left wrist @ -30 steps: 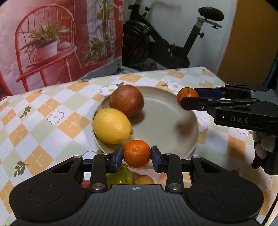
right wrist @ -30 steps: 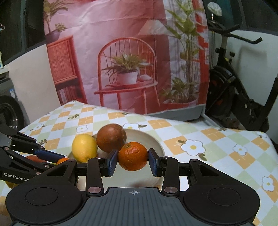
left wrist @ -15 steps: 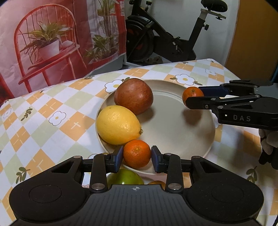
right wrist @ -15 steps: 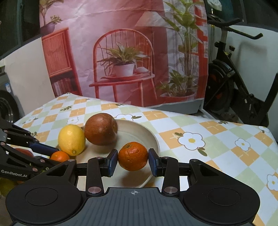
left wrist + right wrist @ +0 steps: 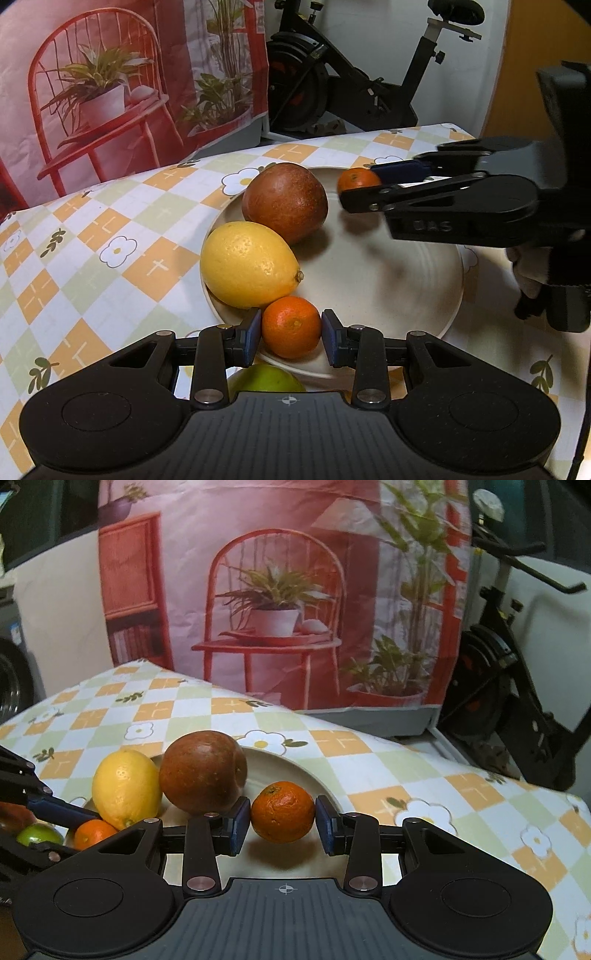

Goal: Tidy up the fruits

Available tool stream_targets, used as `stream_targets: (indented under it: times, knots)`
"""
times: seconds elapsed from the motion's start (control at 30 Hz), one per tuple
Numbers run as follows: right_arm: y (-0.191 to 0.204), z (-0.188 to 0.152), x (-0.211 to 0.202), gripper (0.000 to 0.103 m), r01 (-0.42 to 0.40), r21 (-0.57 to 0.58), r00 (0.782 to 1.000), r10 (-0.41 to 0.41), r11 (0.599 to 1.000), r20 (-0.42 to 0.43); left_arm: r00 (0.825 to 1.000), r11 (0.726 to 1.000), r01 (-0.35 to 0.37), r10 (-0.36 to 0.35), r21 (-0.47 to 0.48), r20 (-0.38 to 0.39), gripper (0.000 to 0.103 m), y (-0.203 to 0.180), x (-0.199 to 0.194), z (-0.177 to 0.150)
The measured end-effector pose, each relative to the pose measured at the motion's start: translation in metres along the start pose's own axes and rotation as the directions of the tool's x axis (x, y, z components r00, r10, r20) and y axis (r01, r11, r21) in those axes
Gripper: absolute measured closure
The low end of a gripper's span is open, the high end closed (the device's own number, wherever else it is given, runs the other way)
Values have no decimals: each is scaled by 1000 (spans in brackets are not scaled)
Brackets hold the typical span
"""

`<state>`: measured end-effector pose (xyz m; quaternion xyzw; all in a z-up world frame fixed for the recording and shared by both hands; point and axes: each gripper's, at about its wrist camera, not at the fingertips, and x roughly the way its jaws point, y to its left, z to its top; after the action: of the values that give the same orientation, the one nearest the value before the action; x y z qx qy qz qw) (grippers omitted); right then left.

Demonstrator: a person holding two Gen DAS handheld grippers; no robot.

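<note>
- Presently the left gripper (image 5: 291, 334) is clamped on a small orange mandarin (image 5: 291, 326) over the near rim of the round beige plate (image 5: 424, 295), beside a yellow lemon (image 5: 248, 264).
- Right gripper (image 5: 283, 823) pinches a second small mandarin (image 5: 282, 811) above the plate's far side, near the brown-red round fruit (image 5: 203, 771).
- A green fruit (image 5: 266, 378) lies on the checked tablecloth (image 5: 92, 258).

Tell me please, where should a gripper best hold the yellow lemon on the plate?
Grip the lemon across its short middle, coming from above: its long axis lies flat on the plate, and the brown fruit and an orange crowd its ends.
</note>
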<state>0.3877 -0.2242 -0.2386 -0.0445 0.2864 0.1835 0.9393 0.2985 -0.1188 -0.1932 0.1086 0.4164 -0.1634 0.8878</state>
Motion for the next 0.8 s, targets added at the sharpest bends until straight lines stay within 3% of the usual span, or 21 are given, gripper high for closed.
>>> stream_targets:
  times: [0.33, 0.5, 0.63, 0.8]
  knots:
    - [7, 1, 18, 67, 19, -19, 1000, -19, 1000, -24, 1000, 1000, 9, -9, -12, 1, 65, 0, 2, 0]
    - [4, -1, 12, 58, 25, 7, 999, -25, 1000, -28, 1000, 999, 25, -25, -43, -2, 64, 3, 2, 2]
    - [2, -2, -4, 54, 32, 38, 999, -31, 999, -27, 999, 997, 45, -46, -65, -2, 56, 4, -2, 3]
    - [-3, -6, -33, 43, 47, 136, 999, -46, 990, -11, 998, 995, 59, -58, -76, 11, 52, 4, -14, 0]
